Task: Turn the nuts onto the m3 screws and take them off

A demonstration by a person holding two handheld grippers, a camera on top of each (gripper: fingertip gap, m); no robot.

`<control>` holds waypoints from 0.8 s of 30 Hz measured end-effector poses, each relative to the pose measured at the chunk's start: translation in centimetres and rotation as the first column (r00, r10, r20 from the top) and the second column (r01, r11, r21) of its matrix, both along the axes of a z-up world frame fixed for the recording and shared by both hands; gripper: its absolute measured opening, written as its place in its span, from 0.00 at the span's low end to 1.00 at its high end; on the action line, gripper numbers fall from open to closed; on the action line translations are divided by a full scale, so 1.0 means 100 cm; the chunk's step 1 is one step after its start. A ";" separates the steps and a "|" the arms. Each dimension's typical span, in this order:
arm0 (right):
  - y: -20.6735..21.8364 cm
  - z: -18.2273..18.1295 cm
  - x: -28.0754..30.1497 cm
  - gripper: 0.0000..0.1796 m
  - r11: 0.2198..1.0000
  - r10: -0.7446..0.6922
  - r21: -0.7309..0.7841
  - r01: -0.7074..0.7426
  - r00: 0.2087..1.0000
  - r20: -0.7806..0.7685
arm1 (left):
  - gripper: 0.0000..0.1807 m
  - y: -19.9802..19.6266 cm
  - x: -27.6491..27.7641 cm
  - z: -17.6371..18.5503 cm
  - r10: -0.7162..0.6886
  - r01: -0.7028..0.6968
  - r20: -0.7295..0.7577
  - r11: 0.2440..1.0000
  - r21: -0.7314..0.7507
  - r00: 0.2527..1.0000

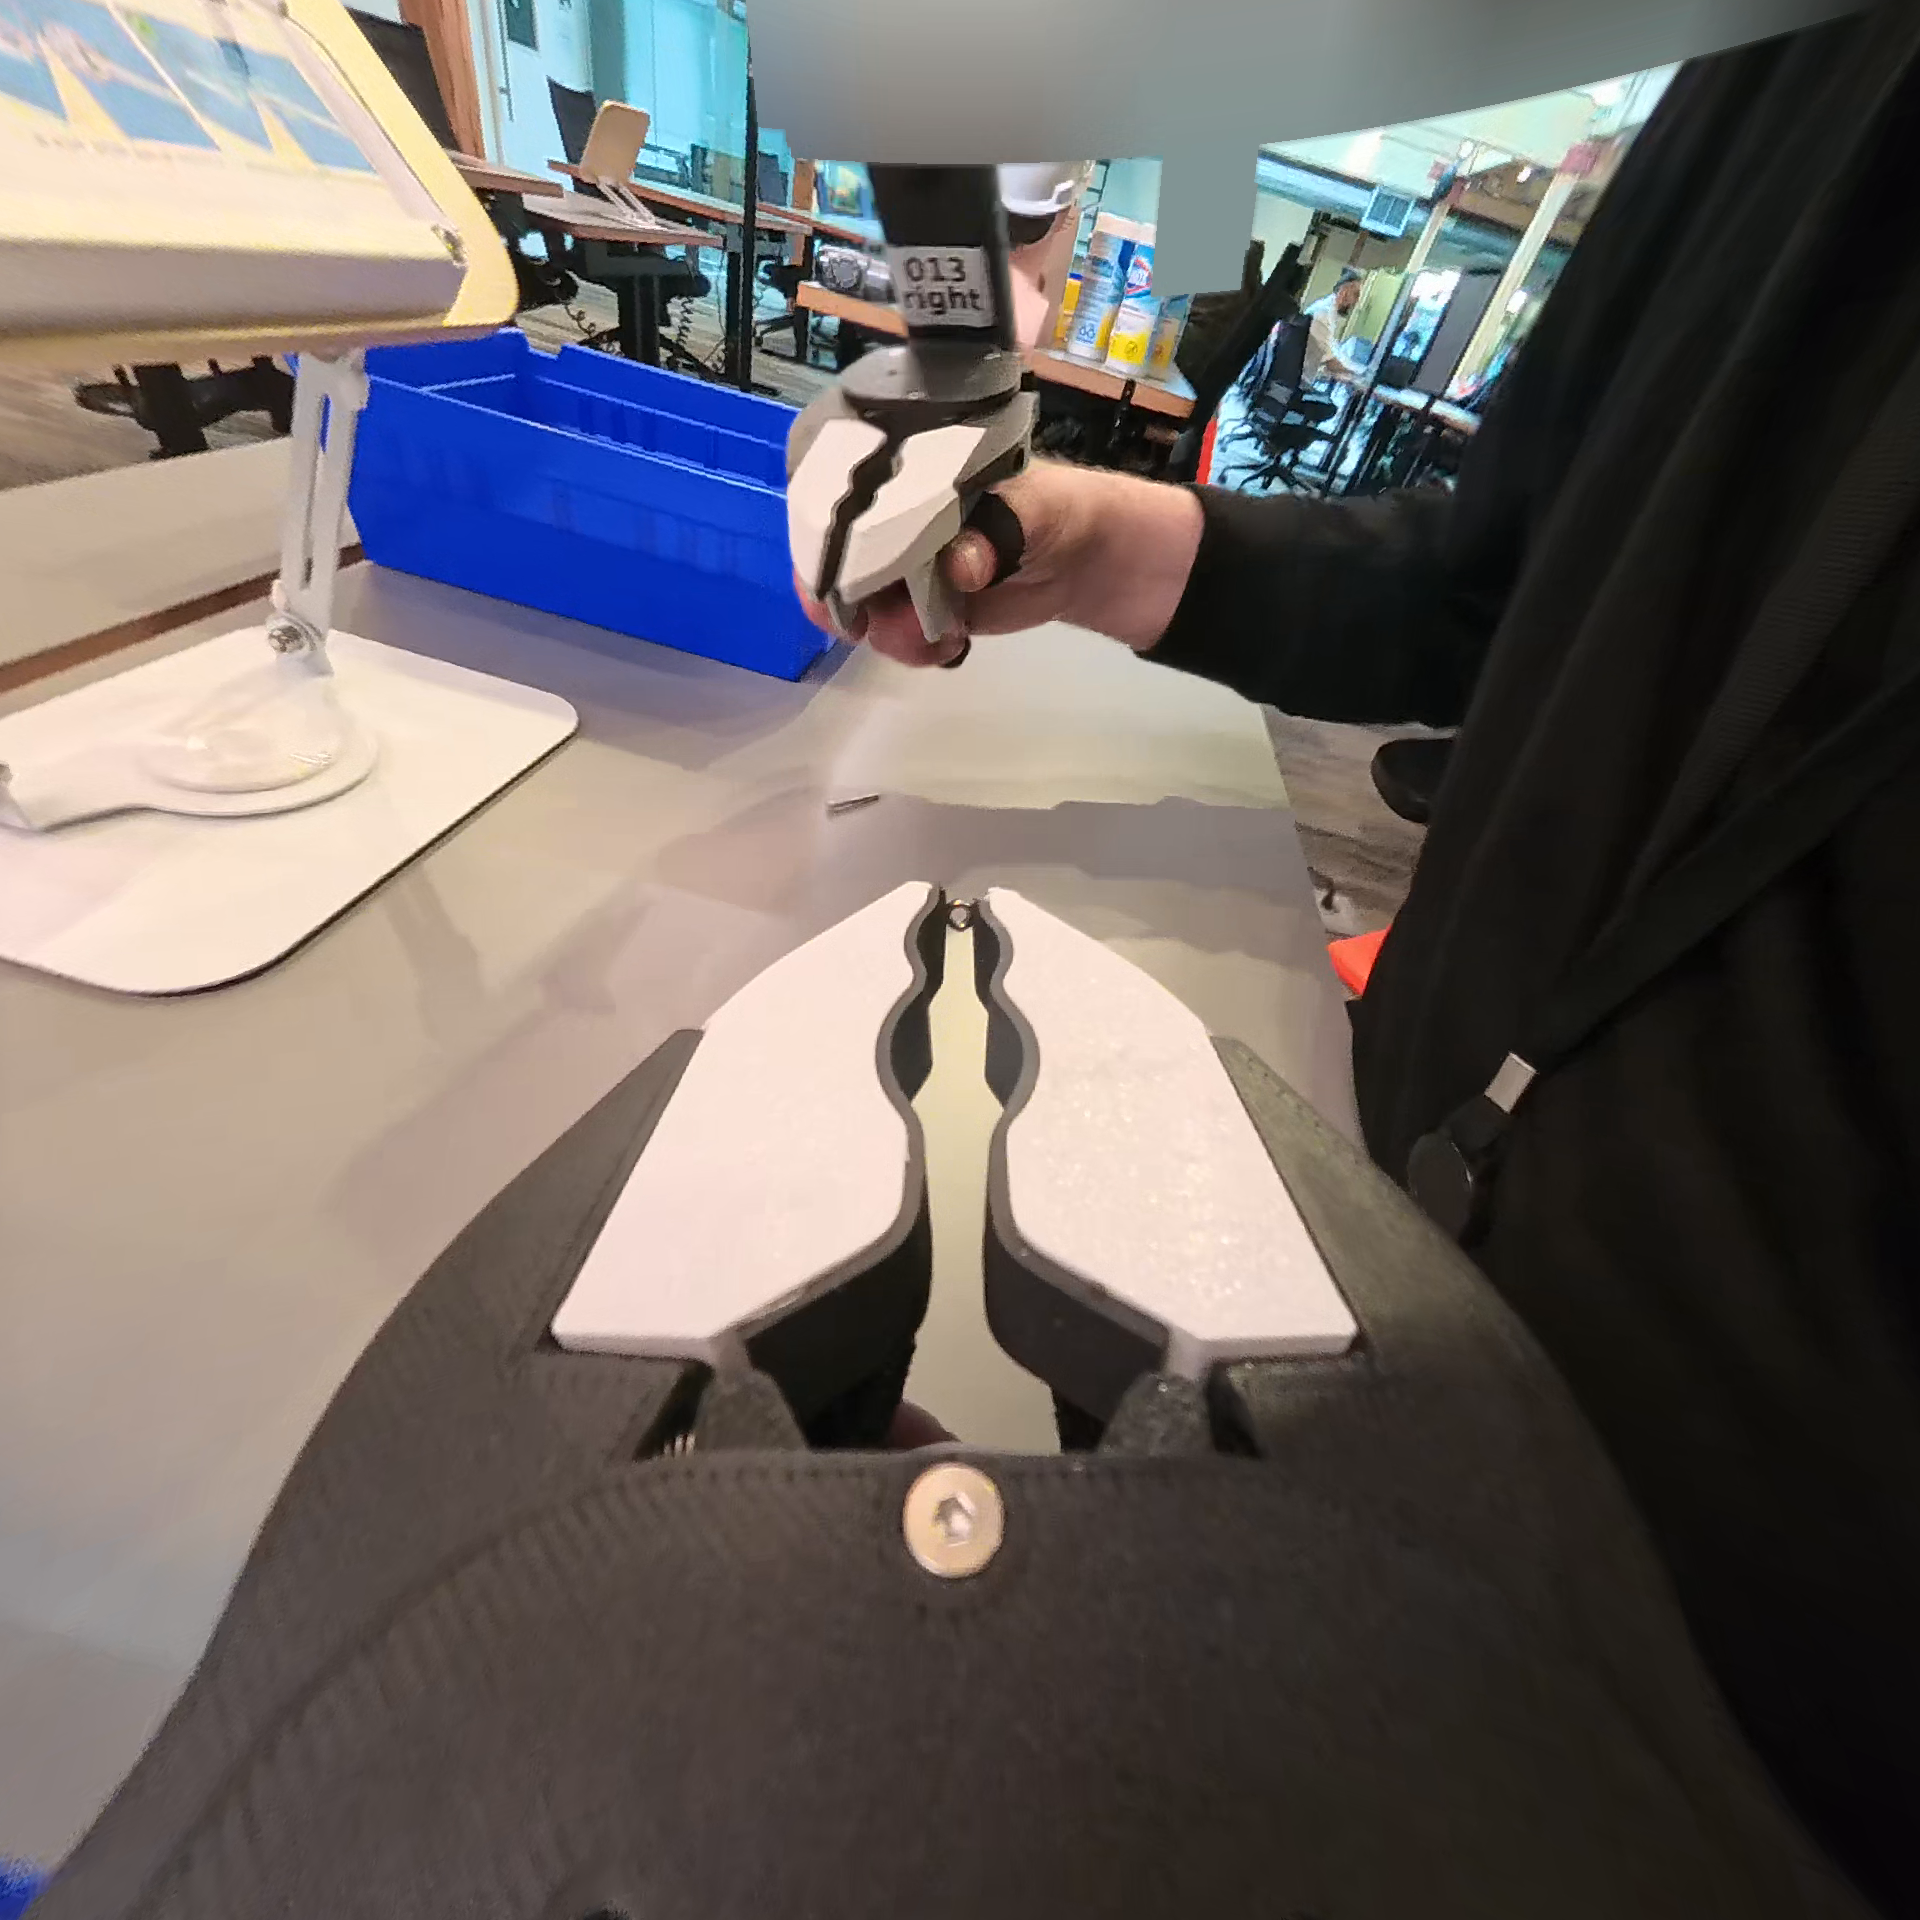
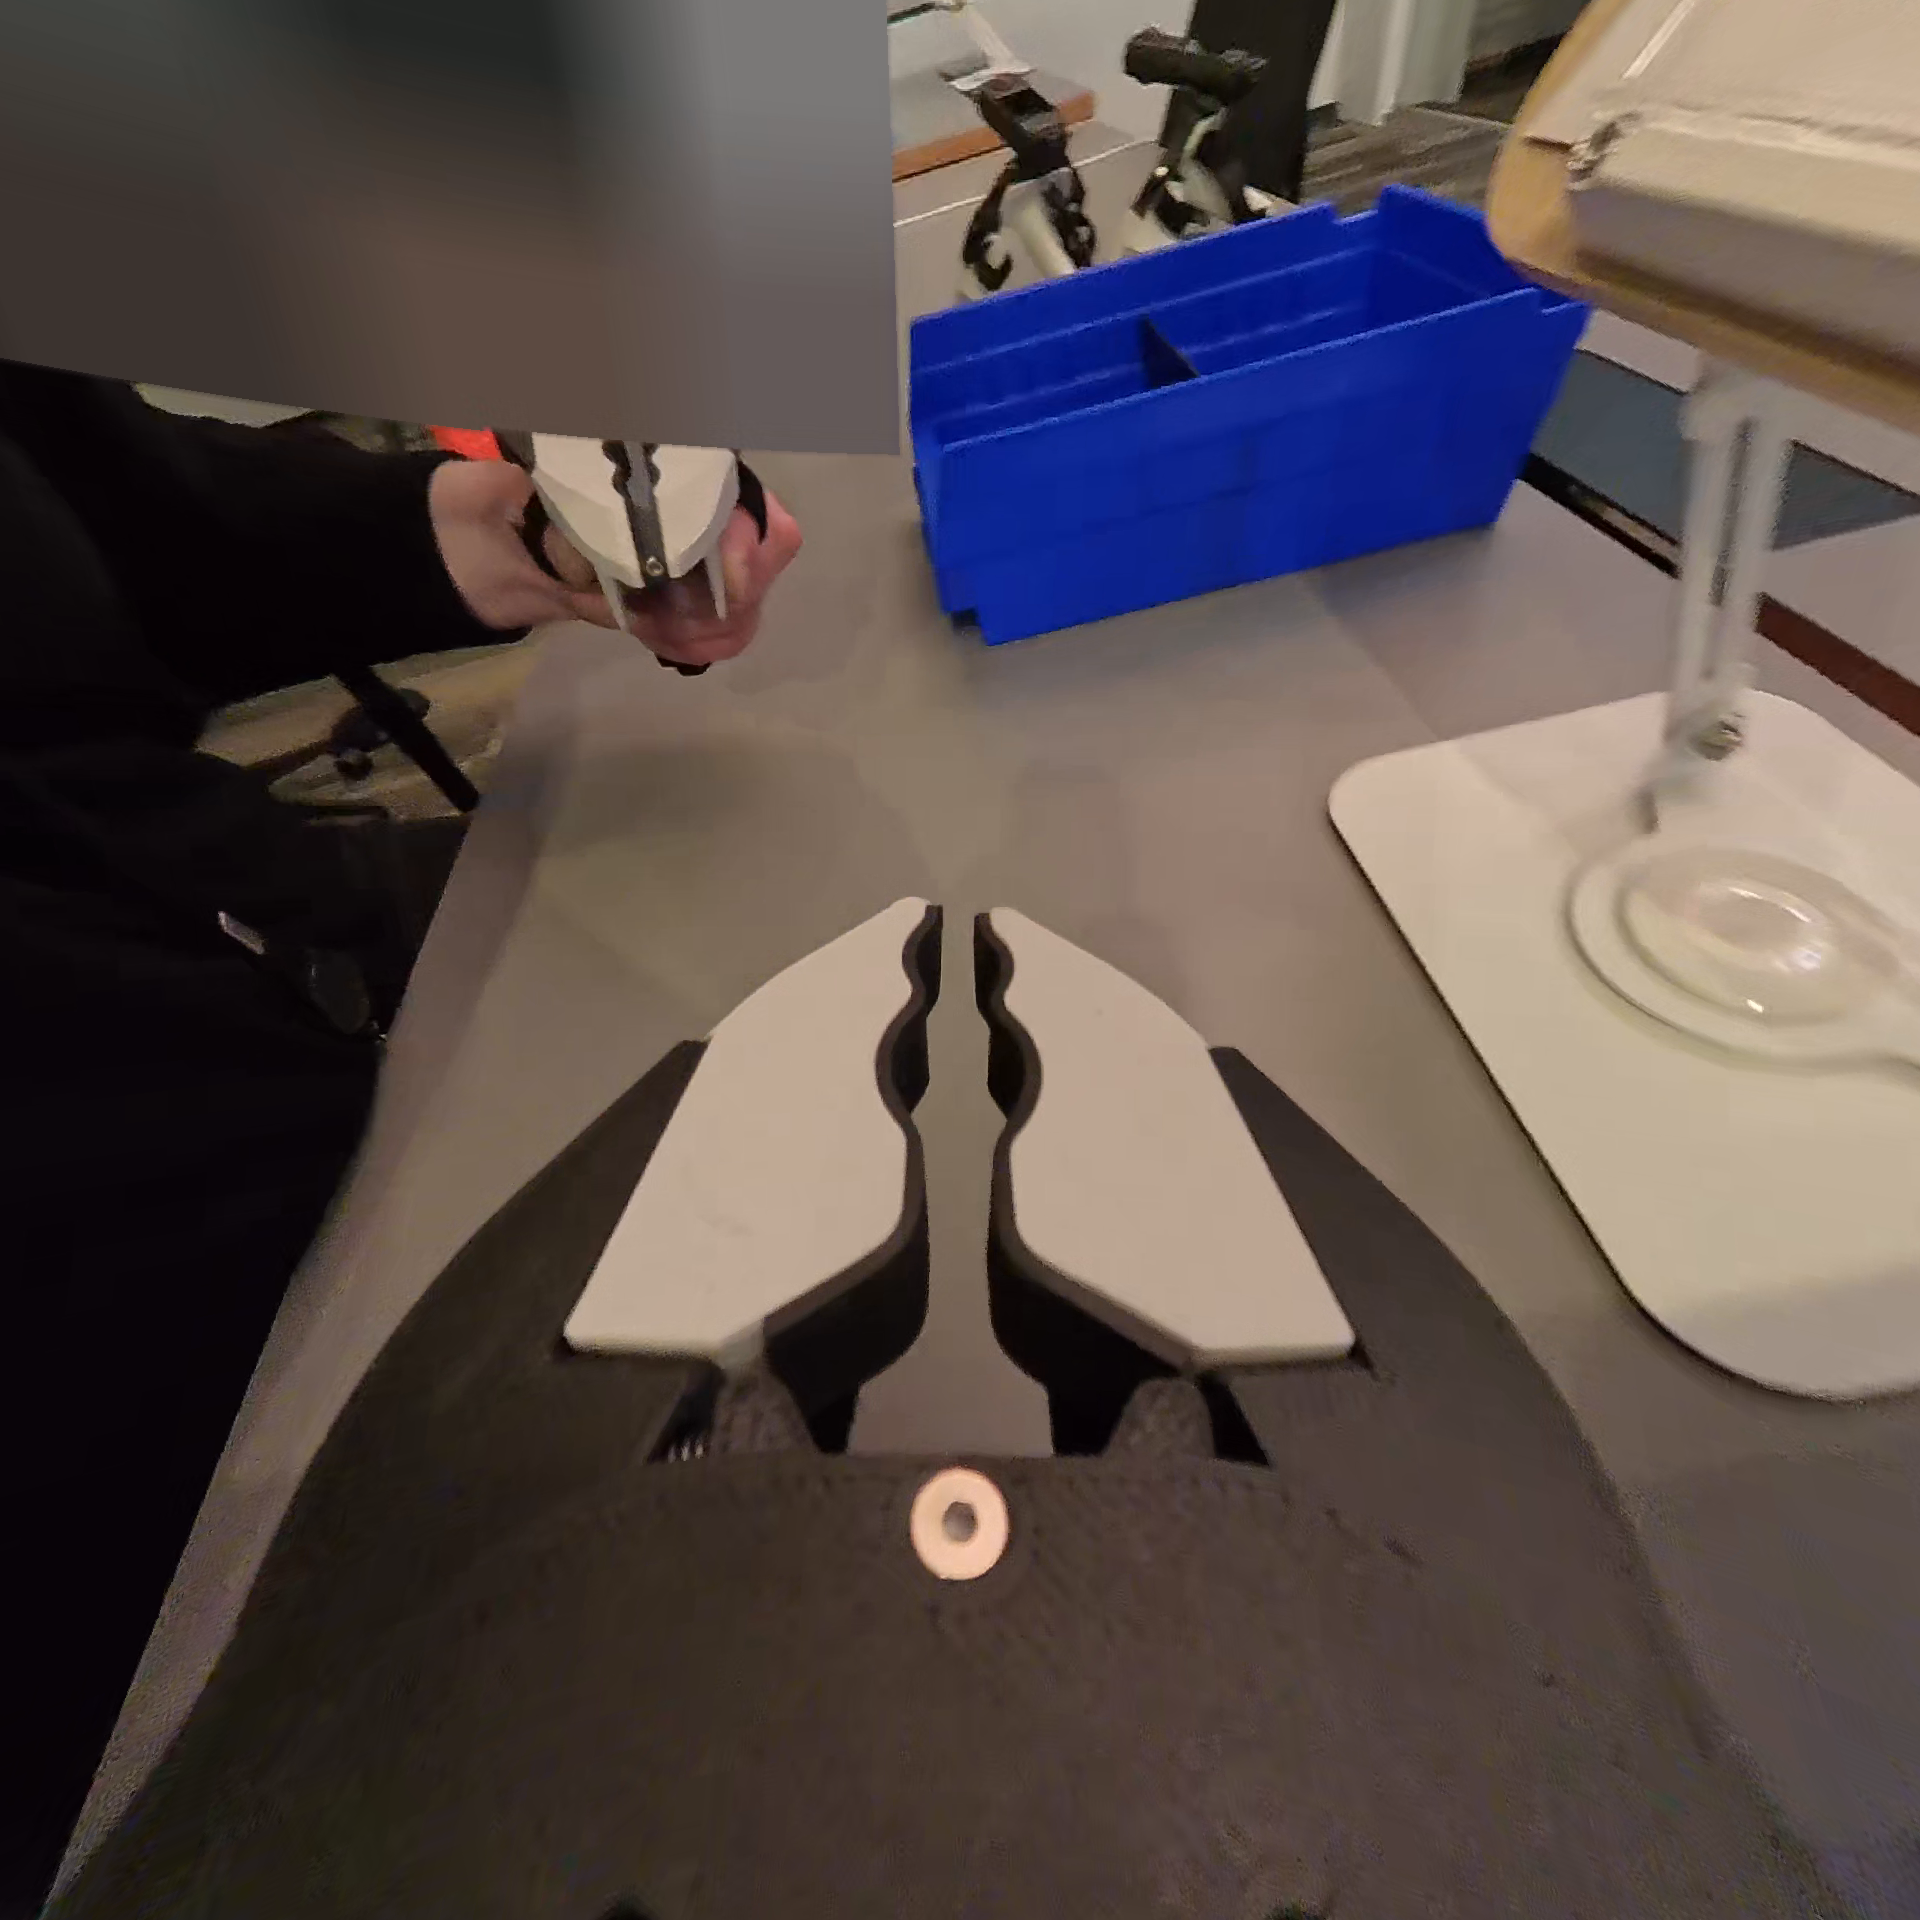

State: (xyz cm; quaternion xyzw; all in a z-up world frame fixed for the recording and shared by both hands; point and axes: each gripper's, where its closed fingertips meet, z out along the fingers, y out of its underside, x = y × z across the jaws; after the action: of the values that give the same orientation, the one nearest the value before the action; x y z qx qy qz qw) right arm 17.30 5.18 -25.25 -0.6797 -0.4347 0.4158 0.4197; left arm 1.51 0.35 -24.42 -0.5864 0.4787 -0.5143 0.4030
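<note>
A: Blue bin [image 2: 1236,468] is the landmark, sitting at the back of the grey table [image 1: 312,1091]. Left gripper [image 1: 961,904] has its tips pinched on a tiny nut [image 1: 960,915], held above the table on the near side of the bin.

B: And the screw?

A: One small screw [image 1: 854,801] lies flat on the table between the bin and that nut, nothing touching it. Right gripper [image 2: 957,914] hangs in front of the bin with a narrow gap between its fingers, nothing in them.

B: Anything in the way?

A: White stand base [image 2: 1662,1091] sits beside the bin, with its tilted board [image 1: 208,156] overhanging. Person's black sleeve [image 1: 1351,603] is on the other side.
</note>
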 end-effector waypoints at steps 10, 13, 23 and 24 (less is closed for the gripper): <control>-0.015 0.025 0.082 0.02 0.981 -0.187 0.066 0.185 0.982 0.025 | 0.02 -0.012 0.031 -0.003 -0.070 0.070 -0.011 0.997 -0.017 0.997; -0.021 0.020 0.098 0.02 0.962 -0.262 0.108 0.249 0.956 0.132 | 0.02 -0.012 0.043 -0.005 -0.081 0.081 -0.016 0.996 -0.024 0.997; -0.013 -0.084 0.099 0.01 0.960 -0.278 0.128 0.248 0.810 0.517 | 0.02 -0.014 0.073 -0.002 -0.125 0.124 -0.023 0.992 -0.029 0.992; -0.011 -0.090 0.101 0.00 0.955 -0.295 0.122 0.271 0.804 0.516 | 0.02 -0.014 0.074 -0.002 -0.125 0.124 -0.021 0.992 -0.029 0.992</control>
State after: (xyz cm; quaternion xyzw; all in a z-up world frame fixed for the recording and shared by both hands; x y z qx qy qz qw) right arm 27.41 4.11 -34.20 -0.8156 -0.4359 0.1360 0.3553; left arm 8.96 -1.09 -24.58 -0.5668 0.5118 -0.5384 0.3564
